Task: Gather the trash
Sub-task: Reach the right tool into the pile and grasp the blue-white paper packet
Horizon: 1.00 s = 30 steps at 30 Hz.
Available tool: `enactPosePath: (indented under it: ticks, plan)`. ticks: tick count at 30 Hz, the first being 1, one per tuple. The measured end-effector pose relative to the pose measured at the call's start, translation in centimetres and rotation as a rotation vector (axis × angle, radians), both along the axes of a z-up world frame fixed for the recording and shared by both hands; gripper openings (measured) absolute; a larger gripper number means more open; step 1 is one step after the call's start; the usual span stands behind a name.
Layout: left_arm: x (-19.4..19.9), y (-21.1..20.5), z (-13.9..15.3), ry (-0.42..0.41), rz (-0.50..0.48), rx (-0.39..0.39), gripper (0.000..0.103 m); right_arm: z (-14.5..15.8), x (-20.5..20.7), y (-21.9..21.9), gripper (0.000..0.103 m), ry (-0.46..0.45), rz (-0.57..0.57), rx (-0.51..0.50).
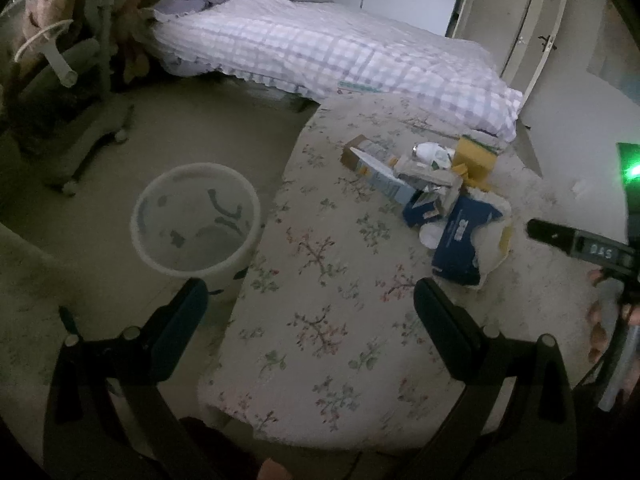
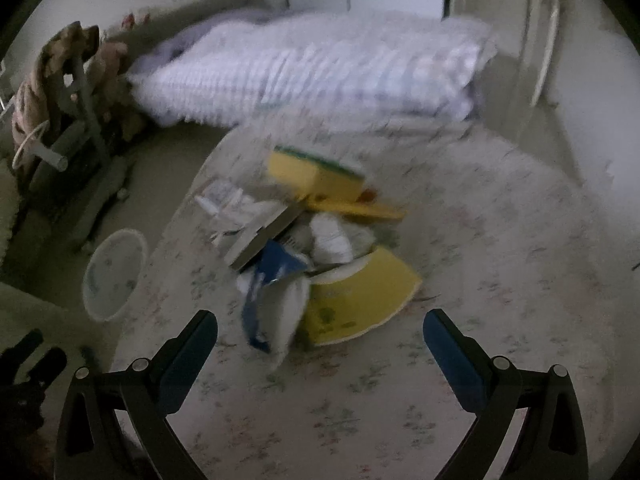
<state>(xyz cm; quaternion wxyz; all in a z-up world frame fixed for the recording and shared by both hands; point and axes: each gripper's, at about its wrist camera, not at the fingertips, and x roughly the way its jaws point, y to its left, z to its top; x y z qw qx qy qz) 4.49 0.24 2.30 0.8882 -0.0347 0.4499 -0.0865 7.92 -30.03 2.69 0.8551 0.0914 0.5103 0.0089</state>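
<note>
A pile of trash lies on the floral bedspread (image 1: 320, 280): a blue and white bag (image 1: 460, 240), a long carton (image 1: 380, 172), a yellow box (image 1: 476, 156) and a white bottle (image 1: 428, 150). In the blurred right wrist view the pile shows the blue bag (image 2: 276, 268), a yellow curved package (image 2: 360, 300) and the yellow box (image 2: 316, 172). A white round bin (image 1: 196, 216) stands on the floor beside the bed; it also shows in the right wrist view (image 2: 114, 276). My left gripper (image 1: 312, 304) is open and empty above the bed edge. My right gripper (image 2: 320, 334) is open and empty just short of the pile.
A folded checked quilt (image 1: 340, 52) lies at the far end of the bed. A grey wheeled stand (image 1: 92, 120) with soft toys is on the floor at left. A white door (image 1: 516, 20) is at the back right. The right gripper's body (image 1: 588, 248) shows at the left view's right edge.
</note>
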Motion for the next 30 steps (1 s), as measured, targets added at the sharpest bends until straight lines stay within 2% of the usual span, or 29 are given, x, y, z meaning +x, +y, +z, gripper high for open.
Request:
enactPosePath:
  ticks: [4, 6, 10, 12, 13, 15, 16, 18, 20, 22, 26, 30]
  plan:
    - [1.5, 0.1, -0.6, 0.023, -0.004, -0.035, 0.102, -2.7, 1.4, 1.0, 0.101, 0.077, 0.017, 0.076]
    - [2.1, 0.1, -1.0, 0.038, -0.004, -0.044, 0.102, -4.3, 1.9, 1.7, 0.092, 0.124, 0.031, 0.107]
    - [2.8, 0.4, -1.5, 0.055, -0.011, -0.056, 0.102, -5.7, 2.8, 3.0, 0.082, 0.153, 0.055, 0.127]
    - [3.0, 0.7, -1.6, 0.062, -0.015, -0.065, 0.102, -6.2, 3.5, 3.3, 0.066, 0.160, 0.061, 0.136]
    - [3.1, 0.9, -1.7, 0.066, -0.016, -0.070, 0.102, -6.5, 3.6, 3.4, 0.062, 0.168, 0.060, 0.140]
    - [3.2, 1.1, -1.8, 0.072, -0.020, -0.077, 0.102, -6.8, 4.1, 3.3, 0.030, 0.181, 0.067, 0.149]
    - [3.3, 1.2, -1.8, 0.075, -0.025, -0.082, 0.102, -6.9, 4.3, 3.1, 0.020, 0.185, 0.074, 0.163]
    - [3.4, 1.1, -1.7, 0.070, -0.039, -0.082, 0.102, -6.4, 4.3, 2.9, 0.010, 0.165, 0.079, 0.162]
    - [3.5, 1.0, -1.6, 0.060, -0.047, -0.075, 0.102, -4.9, 3.7, 2.6, 0.009, 0.109, 0.088, 0.145]
    - [3.8, 0.6, -1.4, 0.051, -0.060, -0.075, 0.102, -3.5, 3.1, 1.8, 0.009, 0.068, 0.077, 0.173]
    - [4.7, -1.0, -1.0, 0.031, -0.093, -0.077, 0.100, -0.9, 2.2, -1.0, 0.008, -0.013, 0.027, 0.231]
    - [6.4, -2.9, -1.0, 0.032, -0.101, -0.093, 0.094, 0.9, 1.6, -4.3, 0.008, -0.080, -0.035, 0.238]
